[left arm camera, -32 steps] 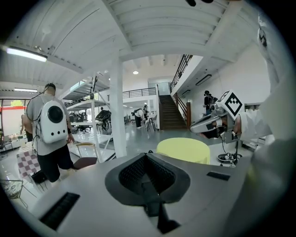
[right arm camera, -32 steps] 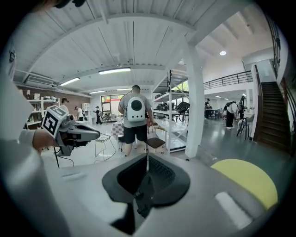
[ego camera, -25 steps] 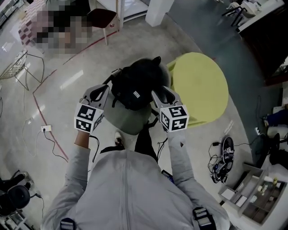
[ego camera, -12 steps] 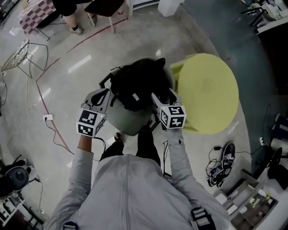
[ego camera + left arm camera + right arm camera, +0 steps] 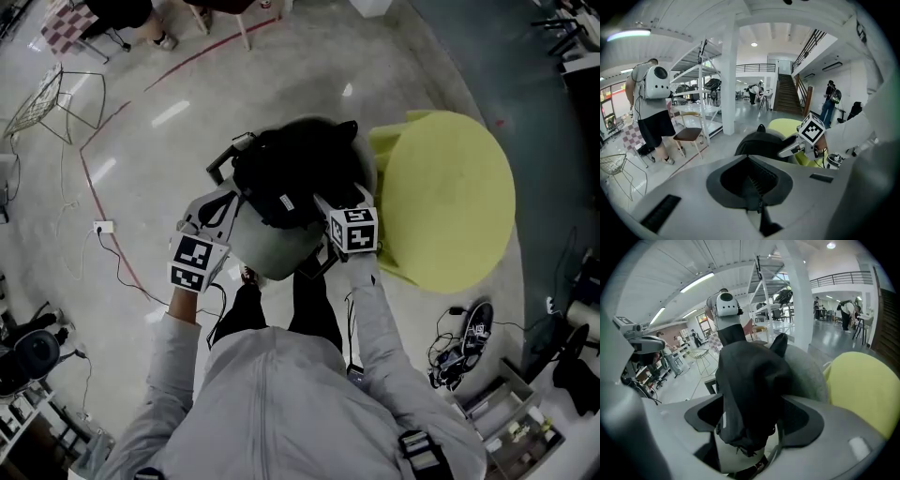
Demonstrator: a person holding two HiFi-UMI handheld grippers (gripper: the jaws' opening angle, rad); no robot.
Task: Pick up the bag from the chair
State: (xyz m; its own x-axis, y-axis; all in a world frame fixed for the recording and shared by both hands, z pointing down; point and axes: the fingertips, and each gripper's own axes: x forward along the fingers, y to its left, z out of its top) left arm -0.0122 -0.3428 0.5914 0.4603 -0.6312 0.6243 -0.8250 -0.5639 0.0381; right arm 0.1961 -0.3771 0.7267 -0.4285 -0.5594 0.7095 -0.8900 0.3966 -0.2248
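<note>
Your left gripper (image 5: 223, 204) sits just beside the black bag (image 5: 291, 178), with its jaws closed together on nothing. The bag rests on the grey chair (image 5: 267, 248) — centre of the head view. Your right gripper (image 5: 323, 204) has its jaws clamped on the bag's fabric, near the yellow round seat (image 5: 450, 197).

Dim, even overhead lighting; ceiling lamps (image 5: 628, 33) glare on the polished floor (image 5: 171, 113). Black bag (image 5: 291, 178) loses detail. Gripper views: fisheye-bent, vignetted edges.
</note>
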